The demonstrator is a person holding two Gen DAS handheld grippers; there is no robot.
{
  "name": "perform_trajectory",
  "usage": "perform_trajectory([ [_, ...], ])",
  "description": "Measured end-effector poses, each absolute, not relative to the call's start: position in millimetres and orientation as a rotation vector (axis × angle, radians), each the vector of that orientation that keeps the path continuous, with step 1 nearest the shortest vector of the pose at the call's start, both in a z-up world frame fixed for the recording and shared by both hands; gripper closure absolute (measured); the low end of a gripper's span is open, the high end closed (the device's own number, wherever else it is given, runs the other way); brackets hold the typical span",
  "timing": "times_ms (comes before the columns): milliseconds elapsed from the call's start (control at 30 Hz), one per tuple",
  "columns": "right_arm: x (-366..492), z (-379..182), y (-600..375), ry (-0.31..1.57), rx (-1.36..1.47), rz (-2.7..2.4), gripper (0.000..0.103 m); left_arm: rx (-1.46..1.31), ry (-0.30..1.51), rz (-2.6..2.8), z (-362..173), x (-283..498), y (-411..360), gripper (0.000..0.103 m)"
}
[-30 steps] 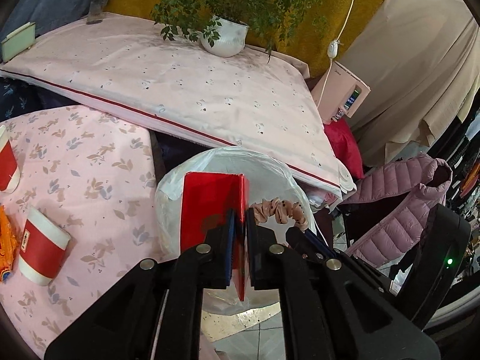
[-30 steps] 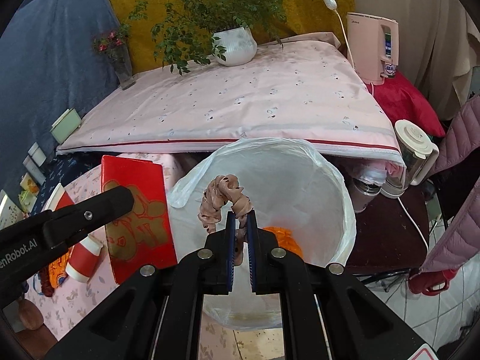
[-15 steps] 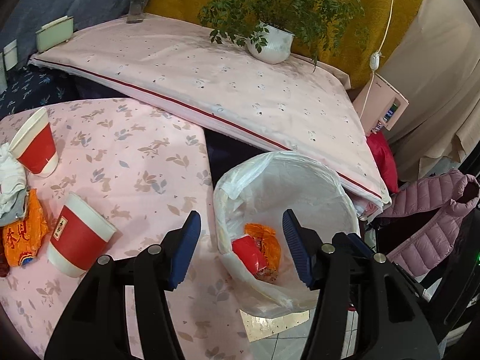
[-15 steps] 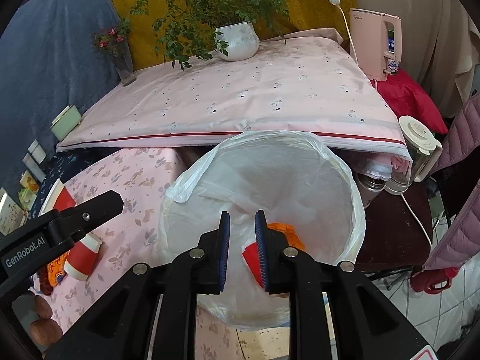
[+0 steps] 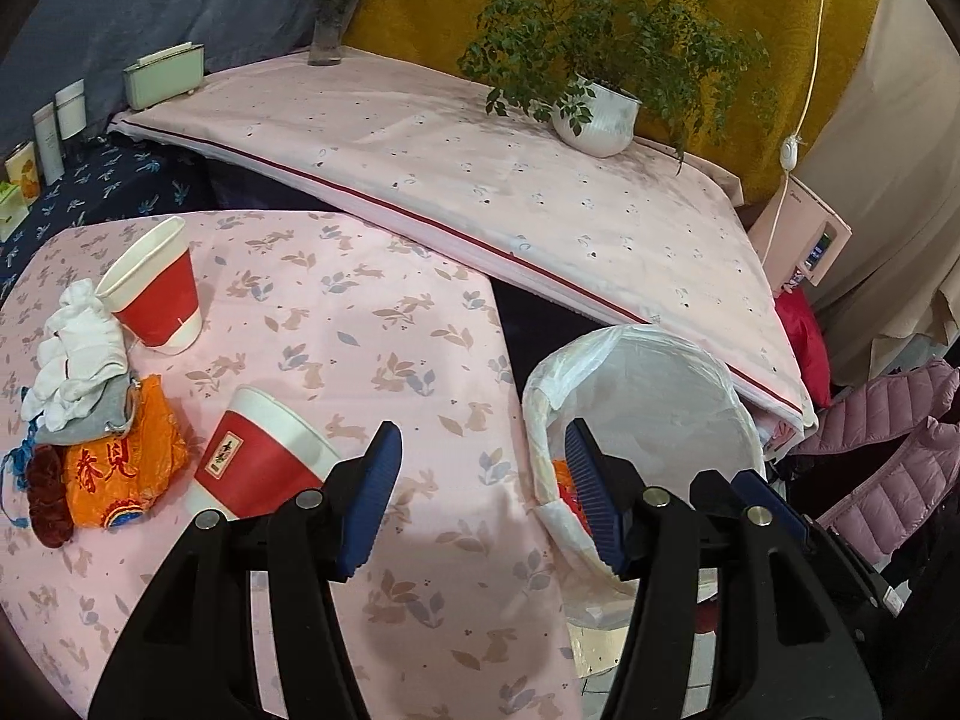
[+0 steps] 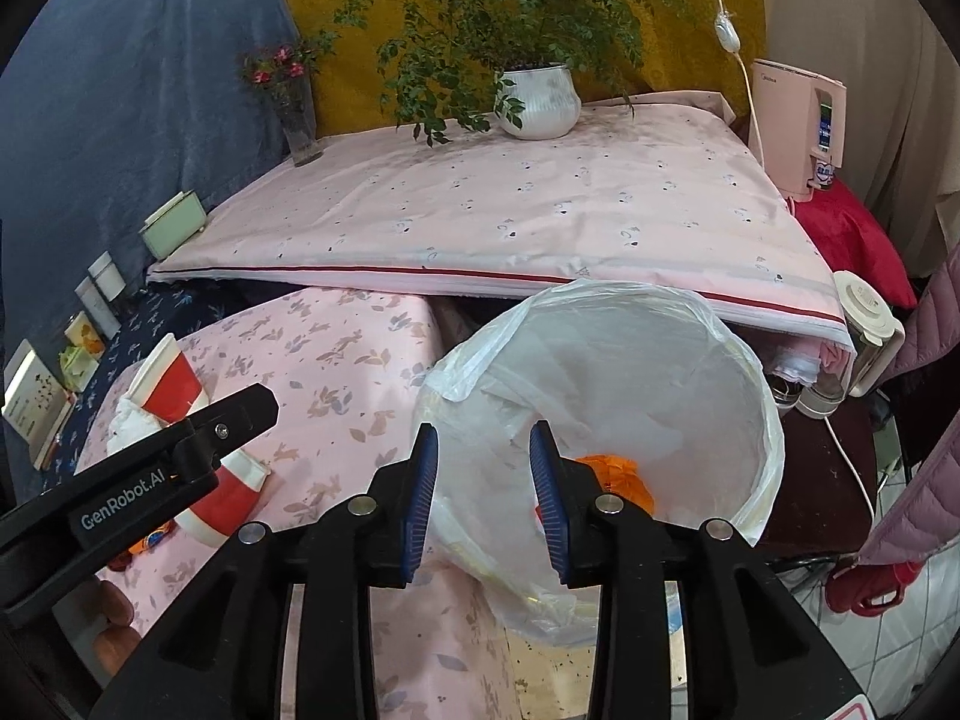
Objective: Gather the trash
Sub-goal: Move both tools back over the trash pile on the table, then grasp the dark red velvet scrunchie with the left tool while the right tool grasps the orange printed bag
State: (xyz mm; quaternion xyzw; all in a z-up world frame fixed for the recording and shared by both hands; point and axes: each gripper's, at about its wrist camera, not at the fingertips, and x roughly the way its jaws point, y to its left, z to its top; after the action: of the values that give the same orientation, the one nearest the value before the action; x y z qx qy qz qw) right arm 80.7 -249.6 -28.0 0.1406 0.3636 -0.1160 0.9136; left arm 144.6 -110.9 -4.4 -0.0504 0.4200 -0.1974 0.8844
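Over the lined bin [image 6: 744,360], both emptied: left gripper [image 5: 480,492] released, right gripper [image 6: 483,480] opening.

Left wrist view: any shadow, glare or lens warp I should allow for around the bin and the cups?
Left wrist view: soft even light, no glare; the left tongs cast a faint shadow on the tablecloth, and the mattress edge bows from fisheye warp. Right wrist view: the bin liner is bright but readable, the orange wrapper inside shows clearly, and black vignetting fills the corners.
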Motion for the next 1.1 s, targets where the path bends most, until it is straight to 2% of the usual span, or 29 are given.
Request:
perform_trajectory([
  [67,81,-27,-242,0.747,0.281,-0.230,0.064,-0.109,0.870,-0.391,-5,145,-101,0.049],
  [367,87,-28,-206,0.763,0.259,-0.176,0.061,-0.074,0.860,-0.257,-13,143,-52,0.049],
  [600,92,-32,-169,0.784,0.236,-0.121,0.061,-0.090,0.874,-0.161,-22,144,-3,0.043],
  [800,97,-39,-135,0.805,0.221,-0.076,0.058,-0.082,0.881,-0.073,-34,144,44,0.032],
  [1100,105,-57,-82,0.858,0.217,0.005,0.057,-0.089,0.906,0.005,-58,144,107,0.032],
])
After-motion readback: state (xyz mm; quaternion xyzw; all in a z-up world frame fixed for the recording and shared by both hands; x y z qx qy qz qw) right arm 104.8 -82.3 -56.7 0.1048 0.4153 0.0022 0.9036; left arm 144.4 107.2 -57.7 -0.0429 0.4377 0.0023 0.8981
